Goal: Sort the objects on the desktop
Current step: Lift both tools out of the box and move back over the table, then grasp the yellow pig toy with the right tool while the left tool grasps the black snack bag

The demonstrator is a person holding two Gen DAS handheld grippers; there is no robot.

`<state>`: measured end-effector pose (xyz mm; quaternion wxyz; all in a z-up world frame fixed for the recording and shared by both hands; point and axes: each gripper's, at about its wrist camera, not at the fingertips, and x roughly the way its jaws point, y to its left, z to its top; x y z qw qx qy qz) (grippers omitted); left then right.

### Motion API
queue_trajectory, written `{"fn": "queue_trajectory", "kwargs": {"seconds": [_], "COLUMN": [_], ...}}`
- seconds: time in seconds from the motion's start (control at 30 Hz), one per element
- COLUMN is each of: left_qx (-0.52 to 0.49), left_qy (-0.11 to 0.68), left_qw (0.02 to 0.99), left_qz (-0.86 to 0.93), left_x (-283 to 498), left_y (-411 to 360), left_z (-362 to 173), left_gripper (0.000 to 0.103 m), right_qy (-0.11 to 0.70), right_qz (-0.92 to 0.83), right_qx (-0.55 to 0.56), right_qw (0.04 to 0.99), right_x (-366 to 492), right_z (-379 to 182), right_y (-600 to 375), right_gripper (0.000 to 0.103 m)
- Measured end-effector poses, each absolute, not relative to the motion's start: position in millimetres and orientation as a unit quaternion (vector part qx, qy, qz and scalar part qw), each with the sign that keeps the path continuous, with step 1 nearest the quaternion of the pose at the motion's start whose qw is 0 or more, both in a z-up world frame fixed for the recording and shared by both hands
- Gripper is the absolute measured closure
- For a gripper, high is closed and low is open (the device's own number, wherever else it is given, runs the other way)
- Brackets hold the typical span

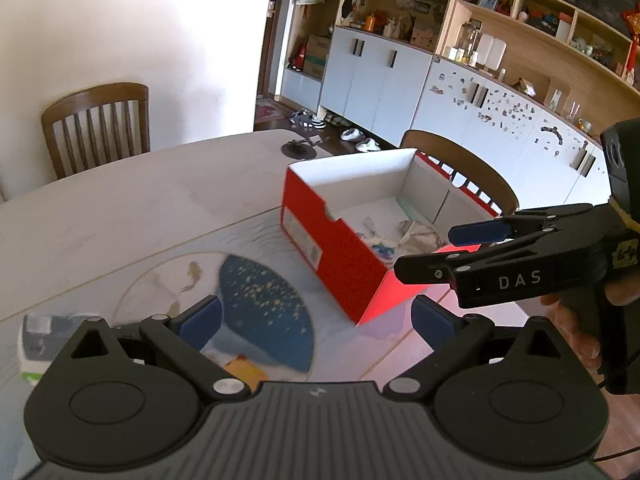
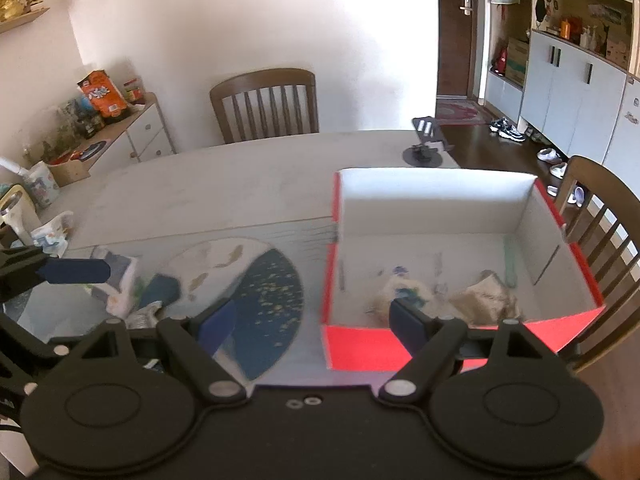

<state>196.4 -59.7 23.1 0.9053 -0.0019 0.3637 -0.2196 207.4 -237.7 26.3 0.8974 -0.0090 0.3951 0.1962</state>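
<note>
Left black plastic gripper, blue-padded, jaws spread wide, empty, above the fish-print table mat. Right black gripper likewise wide, empty, at the red cardboard box holding crumpled wrappers. Only the right view shows loose packets on the mat's left edge.

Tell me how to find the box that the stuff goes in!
Look at the big pale dining table with its picture mat of fish and a dark blue fan. Right beside that mat sits an open red cardboard shoebox with white inside walls, crumpled packets lying on its floor. It is the only box on the table, and the only bright red thing.
</note>
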Motion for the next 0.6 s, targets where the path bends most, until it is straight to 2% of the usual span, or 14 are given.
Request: {"fn": "queue_trajectory", "kwargs": {"seconds": [0.6], "left_qx": [-0.014], "left_qy": [0.352], "left_qw": [0.918], "left_qz": [-0.180], "left_x": [153.5], "left_y": [35.8], "left_z": [3.9], "left_gripper": [0.000], "right_qy": [0.384], "right_qz": [0.233], "right_qx": [-0.021], "right_qw": [0.893], "right_x": [161.2], "right_z": [14.4], "right_y": [-146.4], "right_gripper": [0.009]}}
